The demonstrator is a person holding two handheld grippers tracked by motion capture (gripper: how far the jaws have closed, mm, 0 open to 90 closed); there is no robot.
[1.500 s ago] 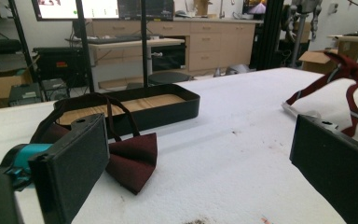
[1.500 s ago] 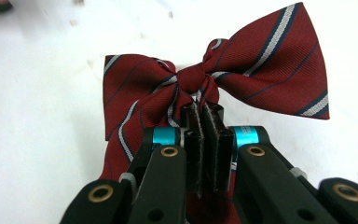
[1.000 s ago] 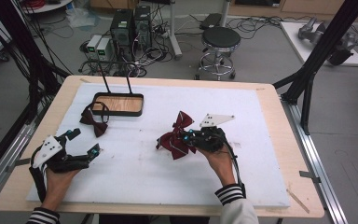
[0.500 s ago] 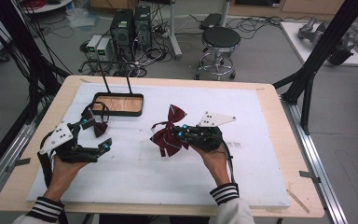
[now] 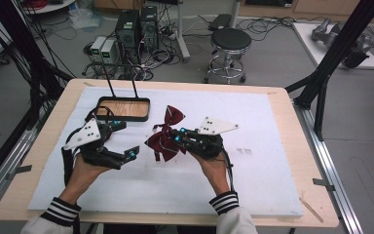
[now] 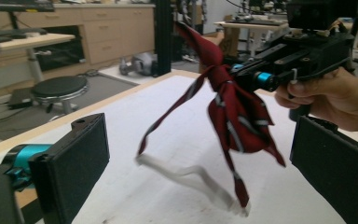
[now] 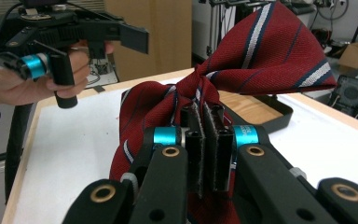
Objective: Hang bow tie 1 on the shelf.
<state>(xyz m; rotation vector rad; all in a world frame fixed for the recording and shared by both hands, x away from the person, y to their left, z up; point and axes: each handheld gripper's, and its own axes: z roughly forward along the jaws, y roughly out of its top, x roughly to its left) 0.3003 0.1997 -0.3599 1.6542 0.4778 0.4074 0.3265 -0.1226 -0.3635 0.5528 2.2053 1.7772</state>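
Because the bow tie (image 5: 165,134) is pinched at its knot by the right gripper (image 7: 204,140), it is lifted clear of the desk (image 5: 272,161), its white strap left dangling. The left gripper (image 5: 126,141) is held spread open and empty just beside it, seemingly for a second hold. The bow tie is dark red with white and navy stripes, its loops crumpled.
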